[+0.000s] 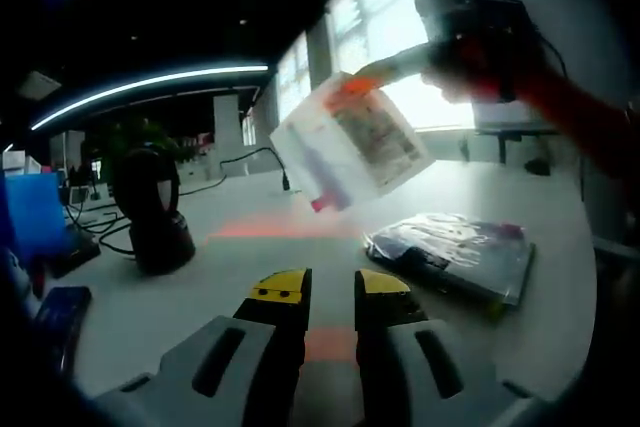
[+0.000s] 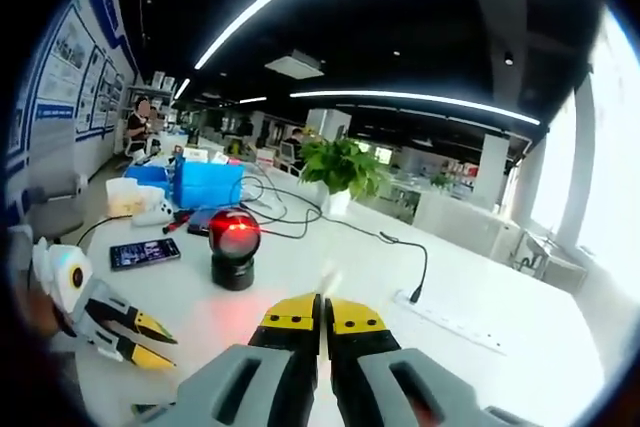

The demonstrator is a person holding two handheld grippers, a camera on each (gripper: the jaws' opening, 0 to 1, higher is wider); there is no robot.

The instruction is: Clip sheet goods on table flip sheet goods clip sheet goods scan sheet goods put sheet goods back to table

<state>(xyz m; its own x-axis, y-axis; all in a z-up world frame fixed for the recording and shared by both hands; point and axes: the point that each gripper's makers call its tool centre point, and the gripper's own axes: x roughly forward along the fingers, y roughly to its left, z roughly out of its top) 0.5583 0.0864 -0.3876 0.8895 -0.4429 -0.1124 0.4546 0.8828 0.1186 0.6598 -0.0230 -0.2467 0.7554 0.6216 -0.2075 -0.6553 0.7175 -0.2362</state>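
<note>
In the left gripper view a sheet pack point(image 1: 350, 142), white with a printed label, hangs tilted in the air above the table. My right gripper point(image 1: 372, 75), held by a hand, is shut on its top corner. In the right gripper view that pack shows edge-on as a thin pale sliver point(image 2: 325, 282) between the closed yellow tips of my right gripper point(image 2: 323, 312). My left gripper point(image 1: 333, 287) is low over the table, open with nothing between its fingers, and appears as well at the left point(image 2: 160, 342). A black scanner point(image 2: 235, 242) glows red.
A stack of wrapped sheet goods point(image 1: 455, 252) lies on the white table point(image 1: 200, 287) to the right. The scanner point(image 1: 150, 212) stands at the left with cables. A phone point(image 2: 145, 252), a blue box point(image 2: 208, 185), a plant point(image 2: 340, 167) and a power strip point(image 2: 450, 322) sit further off.
</note>
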